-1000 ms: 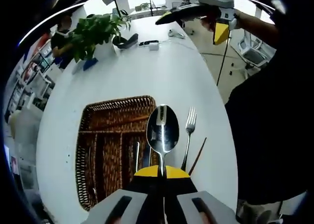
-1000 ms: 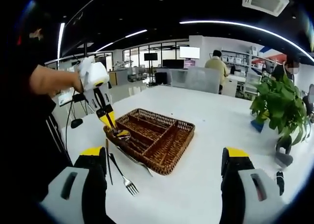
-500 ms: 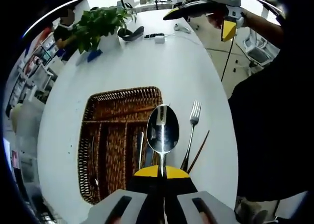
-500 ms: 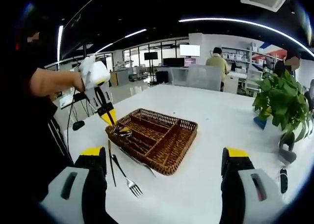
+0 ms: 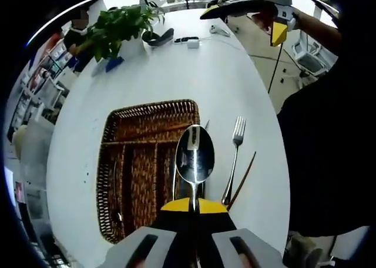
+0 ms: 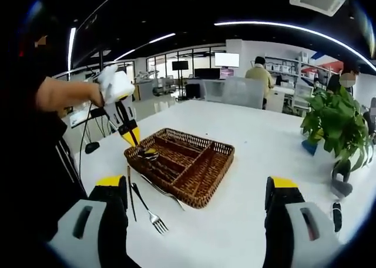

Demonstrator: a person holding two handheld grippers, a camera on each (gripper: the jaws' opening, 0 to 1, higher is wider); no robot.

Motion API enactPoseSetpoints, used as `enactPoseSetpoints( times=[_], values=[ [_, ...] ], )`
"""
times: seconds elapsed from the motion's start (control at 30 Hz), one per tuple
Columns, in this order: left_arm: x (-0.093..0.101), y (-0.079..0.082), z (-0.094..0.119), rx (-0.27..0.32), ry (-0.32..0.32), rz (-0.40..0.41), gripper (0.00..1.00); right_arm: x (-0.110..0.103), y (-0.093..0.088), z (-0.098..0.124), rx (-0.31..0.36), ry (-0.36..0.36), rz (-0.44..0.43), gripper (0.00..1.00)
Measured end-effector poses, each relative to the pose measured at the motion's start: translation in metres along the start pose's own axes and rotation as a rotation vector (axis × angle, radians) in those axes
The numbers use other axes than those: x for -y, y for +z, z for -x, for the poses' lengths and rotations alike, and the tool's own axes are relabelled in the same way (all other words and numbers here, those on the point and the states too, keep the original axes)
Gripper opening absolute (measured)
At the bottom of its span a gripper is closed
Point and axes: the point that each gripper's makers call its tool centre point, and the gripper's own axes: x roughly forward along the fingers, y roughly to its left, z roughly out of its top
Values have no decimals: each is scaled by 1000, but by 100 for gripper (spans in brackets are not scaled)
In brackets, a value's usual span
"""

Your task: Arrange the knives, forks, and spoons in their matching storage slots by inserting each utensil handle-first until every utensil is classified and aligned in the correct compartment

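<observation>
My left tongs (image 5: 189, 212) are pinching the spoon (image 5: 194, 156) by its handle, bowl sticking out forward past the yellow tips, and in the right gripper view the same left tongs (image 6: 138, 148) point steeply down over the near-left corner of the wicker tray (image 6: 197, 188). Key relation: the spoon hangs above the right-hand long slots of the tray (image 5: 147, 112) in the left gripper view, its long axis lined up about parallel with those slots, so the drop looks like mostly a straight lowering; handle end is buried in the jaws, so going handle-first would need a re-think, I judge. One long slot beside the spoon already holds a piece of metal cutlery, can't tell which kind.

Still out on the desk (image 5: 176, 68): a fork (image 5: 234, 162) and a thin dark stick-like piece (image 5: 242, 180), lying just right of the tray, both running roughly parallel to its long side, fork tines pointing far. In the right gripper view the fork (image 6: 147, 208) lies near my right tongs (image 6: 197, 221), which are spread wide, nothing in them, held level above the desk short of the tray. Right is the nearer one for the fork. Potted plant (image 6: 335, 127) sits far right, well apart
</observation>
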Motion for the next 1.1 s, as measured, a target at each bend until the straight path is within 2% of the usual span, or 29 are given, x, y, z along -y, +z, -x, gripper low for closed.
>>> enactPoseSetpoints(
  times=[0.53,0.8,1.1],
  values=[
    [-45,3,2,-12,38,-26,0,2,-6,3,-14,-8,-8,100],
    [-74,7,2,0,65,-23,0,4,-8,2,-19,-6,-20,100],
    [-115,9,2,-9,112,-16,0,3,-17,-2,-31,7,-42,100]
  ],
)
